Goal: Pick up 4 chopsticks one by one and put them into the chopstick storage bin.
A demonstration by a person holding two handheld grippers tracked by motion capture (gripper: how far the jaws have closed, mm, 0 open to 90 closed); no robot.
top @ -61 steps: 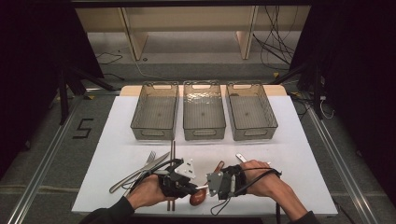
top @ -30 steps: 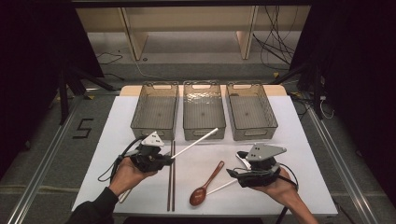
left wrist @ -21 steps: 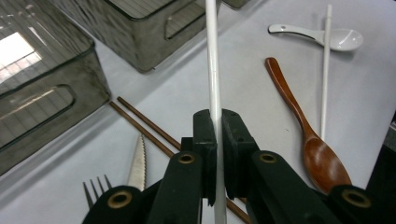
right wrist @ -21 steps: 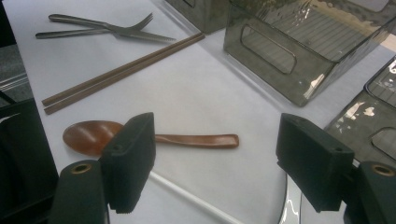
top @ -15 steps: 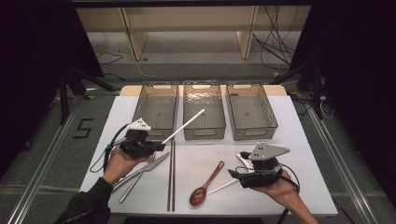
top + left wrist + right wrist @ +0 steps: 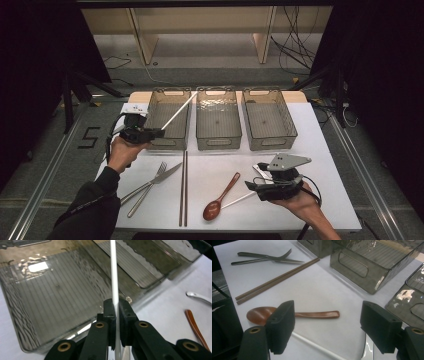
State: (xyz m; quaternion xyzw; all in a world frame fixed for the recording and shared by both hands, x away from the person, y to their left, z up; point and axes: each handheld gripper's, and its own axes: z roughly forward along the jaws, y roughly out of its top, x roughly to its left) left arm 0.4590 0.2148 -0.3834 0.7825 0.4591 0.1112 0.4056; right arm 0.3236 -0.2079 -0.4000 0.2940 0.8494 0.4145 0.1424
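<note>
My left gripper [image 6: 156,132] is shut on a thin white stick [image 6: 178,110], which slants up and away over the left clear bin [image 6: 167,146]. In the left gripper view the pads [image 6: 110,308] pinch the stick [image 6: 113,272] above that bin's ribbed floor [image 6: 50,302]. My right gripper [image 6: 251,186] hovers low at the front right, jaws wide open, holding nothing. In the right gripper view [image 6: 330,325] a brown wooden spoon [image 6: 312,314] and a second white stick [image 6: 317,346] lie on the table between and below the jaws.
Three clear bins stand in a row at the back: the middle one [image 6: 218,145] and the right one [image 6: 272,142] hold nothing. Brown chopsticks [image 6: 183,187] lie at front centre, a fork and knife [image 6: 150,184] cross to their left. The spoon [image 6: 220,197] is near the front edge.
My left hand has carried the white stick away from the front of the table, leftward and up, to the left bin. The right hand has stayed in place since a second ago.
</note>
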